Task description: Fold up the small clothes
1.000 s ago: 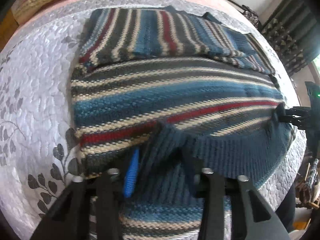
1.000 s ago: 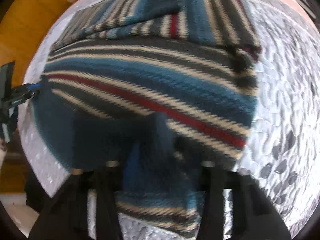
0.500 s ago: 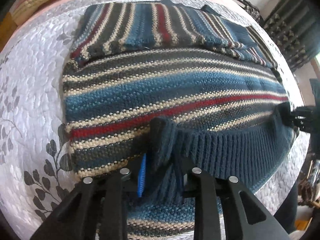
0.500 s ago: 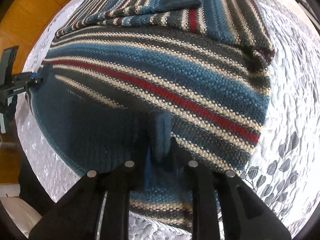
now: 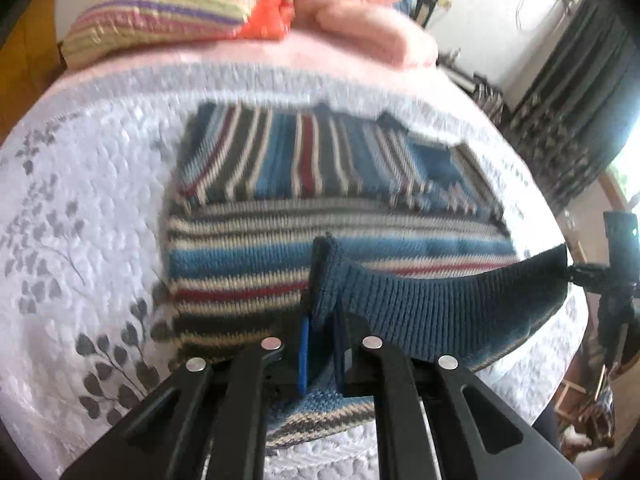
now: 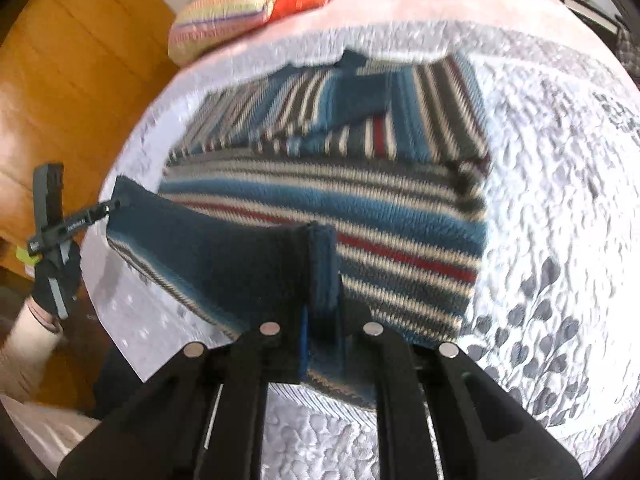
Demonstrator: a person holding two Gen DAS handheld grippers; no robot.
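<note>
On the grey quilted bedspread (image 5: 100,208) lies the striped sweater (image 5: 320,208), sleeves folded across its upper part. Left gripper (image 5: 320,312) is clamped narrowly on a bunched bit of the sweater's dark blue ribbed hem (image 5: 440,296), lifted off the bed. Right gripper (image 6: 320,280) pinches the same hem (image 6: 224,248) further along, jaws nearly closed on the knit. Striped pillow (image 5: 160,16) and pink blanket (image 5: 360,20) sit beyond
</note>
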